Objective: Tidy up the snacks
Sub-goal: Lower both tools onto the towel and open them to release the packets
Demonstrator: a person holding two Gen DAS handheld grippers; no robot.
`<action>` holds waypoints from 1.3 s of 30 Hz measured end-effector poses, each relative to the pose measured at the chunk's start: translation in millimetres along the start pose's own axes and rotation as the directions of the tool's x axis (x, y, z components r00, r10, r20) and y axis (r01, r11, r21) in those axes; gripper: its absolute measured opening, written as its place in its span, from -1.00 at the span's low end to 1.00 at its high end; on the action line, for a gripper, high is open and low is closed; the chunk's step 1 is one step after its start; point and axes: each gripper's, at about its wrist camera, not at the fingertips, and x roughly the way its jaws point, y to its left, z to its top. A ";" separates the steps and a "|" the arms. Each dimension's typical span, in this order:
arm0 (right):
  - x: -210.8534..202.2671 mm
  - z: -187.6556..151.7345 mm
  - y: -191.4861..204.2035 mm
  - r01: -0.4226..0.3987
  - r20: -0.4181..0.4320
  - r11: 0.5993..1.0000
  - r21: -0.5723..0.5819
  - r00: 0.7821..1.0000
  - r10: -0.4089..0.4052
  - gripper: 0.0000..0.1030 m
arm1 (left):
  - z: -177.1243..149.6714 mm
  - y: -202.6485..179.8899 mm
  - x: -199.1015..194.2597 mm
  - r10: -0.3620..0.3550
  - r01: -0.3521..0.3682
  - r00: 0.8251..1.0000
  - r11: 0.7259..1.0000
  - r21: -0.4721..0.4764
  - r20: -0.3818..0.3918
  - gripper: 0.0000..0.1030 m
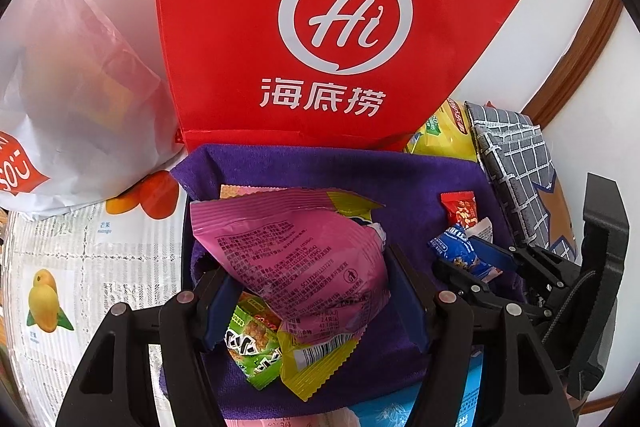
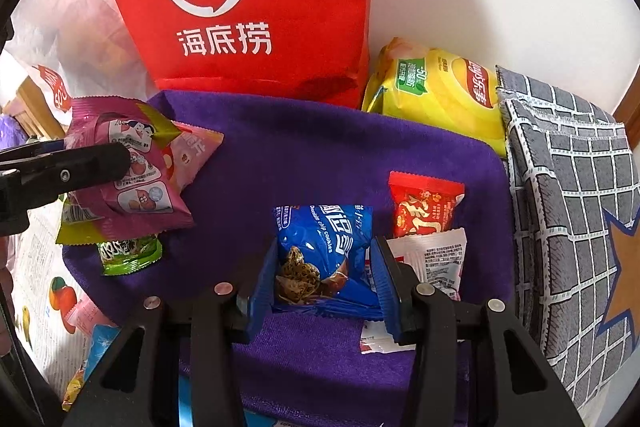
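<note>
Left wrist view: your left tongs (image 1: 308, 291) clamp the pink snack bag (image 1: 296, 251) above the purple cloth (image 1: 320, 167), a green packet (image 1: 252, 347) beneath. Right wrist view: your right tongs (image 2: 324, 275) grip the blue cookie packet (image 2: 324, 251); a red packet (image 2: 424, 207) lies just beyond.

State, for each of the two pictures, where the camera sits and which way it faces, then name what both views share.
Left wrist: sits on the left tool, looking steeply down at the pink snack bag it grips; the right tool shows alongside.
Right wrist: sits on the right tool, looking steeply down at the blue cookie packet it grips; the left tool enters at left.
Shared: purple cloth, red bag, both packets.
</note>
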 end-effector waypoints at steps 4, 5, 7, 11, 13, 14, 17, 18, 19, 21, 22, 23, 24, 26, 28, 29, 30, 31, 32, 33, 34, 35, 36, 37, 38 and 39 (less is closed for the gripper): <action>2.3 1.1 1.7 -0.002 -0.008 1.000 -0.009 1.000 0.002 -0.10 | -0.1 0.2 1.2 0.000 0.000 1.000 1.000 0.001 -0.002 0.30; 2.0 1.5 2.3 -0.003 -0.009 1.000 -0.009 1.000 0.002 -0.10 | -0.2 0.2 1.7 0.000 0.000 1.000 1.000 0.002 -0.003 0.29; 2.7 2.3 2.6 -0.003 -0.010 1.000 -0.010 1.000 0.003 -0.09 | -0.3 0.2 2.1 -0.001 0.001 1.000 1.000 0.004 -0.005 0.29; 3.3 2.5 2.8 -0.006 -0.012 1.000 -0.007 1.000 0.006 -0.07 | -0.3 0.4 2.7 -0.003 0.003 1.000 1.000 0.008 -0.009 0.30; 1.5 2.5 3.0 -0.007 -0.009 1.000 -0.009 1.000 0.007 -0.07 | -0.2 0.3 2.5 -0.005 0.005 1.000 1.000 0.007 -0.008 0.30; -0.2 2.6 3.1 -0.006 -0.007 1.000 -0.010 1.000 0.006 -0.06 | -0.3 0.4 2.7 -0.007 0.007 1.000 1.000 0.008 -0.009 0.30; -8.4 3.6 3.4 -0.003 0.012 1.000 -0.007 1.000 0.003 0.02 | -0.3 0.3 3.0 -0.009 0.009 1.000 1.000 0.009 -0.015 0.30; -10.9 3.7 3.0 -0.003 0.017 1.000 -0.005 1.000 0.003 0.02 | -0.3 0.3 2.7 -0.010 0.010 1.000 1.000 0.010 -0.016 0.29; -12.9 4.0 2.7 -0.003 0.020 1.000 -0.004 1.000 0.003 0.02 | -0.3 0.2 2.3 -0.011 0.011 1.000 1.000 0.010 -0.017 0.29; -18.4 4.7 2.0 0.000 0.030 1.000 -0.005 1.000 0.000 0.02 | -0.3 -1.0 1.3 -0.014 0.014 1.000 1.000 0.013 -0.018 0.30; -22.9 5.0 1.9 0.005 0.040 1.000 -0.006 0.999 -0.004 0.03 | -0.4 -1.4 0.4 -0.016 0.016 1.000 1.000 0.015 -0.017 0.30; -26.3 5.1 1.0 0.007 0.045 1.000 -0.006 0.999 -0.007 0.03 | 0.0 -2.4 -0.1 -0.019 0.019 1.000 1.000 0.017 -0.017 0.30; -31.4 5.2 0.6 0.015 0.055 1.000 -0.005 0.998 -0.015 0.03 | -0.2 -3.9 -1.3 -0.023 0.023 1.000 1.000 0.021 -0.017 0.31; -38.4 4.7 -1.2 0.022 0.068 1.000 0.001 0.997 -0.022 0.04 | -0.6 -6.4 -3.5 -0.034 0.034 0.999 0.999 0.029 -0.015 0.34; -46.8 3.0 -3.3 0.022 0.080 1.000 0.015 0.996 -0.024 0.05 | -0.9 -9.4 -6.4 -0.046 0.046 0.999 0.998 0.032 -0.014 0.45; -50.2 1.8 -4.2 0.026 0.083 0.999 0.021 0.996 -0.027 0.05 | -0.8 -10.3 -7.9 -0.049 0.049 0.999 0.998 0.030 -0.014 0.49; -52.4 0.4 -5.4 0.028 0.085 0.999 0.025 0.996 -0.030 0.05 | -0.6 -11.1 -9.7 -0.054 0.054 0.998 0.998 0.028 -0.013 0.51; -56.7 -2.3 -7.2 0.035 0.087 0.999 0.031 0.996 -0.037 0.05 | -0.5 -11.6 -12.1 -0.059 0.060 0.998 0.998 0.025 -0.013 0.52; -60.2 -5.5 -9.5 0.040 0.085 0.999 0.033 0.995 -0.043 0.06 | -0.5 -11.9 -14.2 -0.061 0.062 0.998 0.998 0.023 -0.011 0.54; -61.4 -6.9 -9.7 0.047 0.083 0.998 0.033 0.995 -0.049 0.06 | -0.6 -12.5 -18.0 -0.062 0.062 0.998 0.998 0.024 -0.004 0.54; -64.4 -10.7 -11.8 0.057 0.084 0.998 0.038 0.995 -0.060 0.06 | -0.6 -12.8 -20.9 -0.060 0.060 0.998 0.998 0.025 0.001 0.54; -68.1 -14.6 -14.5 0.066 0.085 0.997 0.046 0.994 -0.070 0.06 | -0.6 -13.3 -24.9 -0.059 0.059 0.998 0.998 0.025 0.008 0.54; -72.9 -19.4 -19.0 0.073 0.083 0.996 0.059 0.994 -0.077 0.07 | -0.6 -13.9 -29.7 -0.062 0.061 0.998 0.998 0.026 0.015 0.54; -77.2 -23.4 -22.6 0.077 0.082 0.994 0.071 0.993 -0.083 0.07 | -0.7 -14.5 -33.5 -0.063 0.063 0.998 0.998 0.026 0.020 0.54; -80.7 -27.3 -26.3 0.083 0.083 0.993 0.084 0.992 -0.090 0.07 | -1.1 -15.4 -39.4 -0.062 0.061 0.998 0.998 0.028 0.027 0.54; -83.6 -29.7 -28.9 0.089 0.084 0.992 0.092 0.992 -0.097 0.09 | -1.1 -16.4 -43.7 -0.059 0.058 0.998 0.998 0.028 0.032 0.54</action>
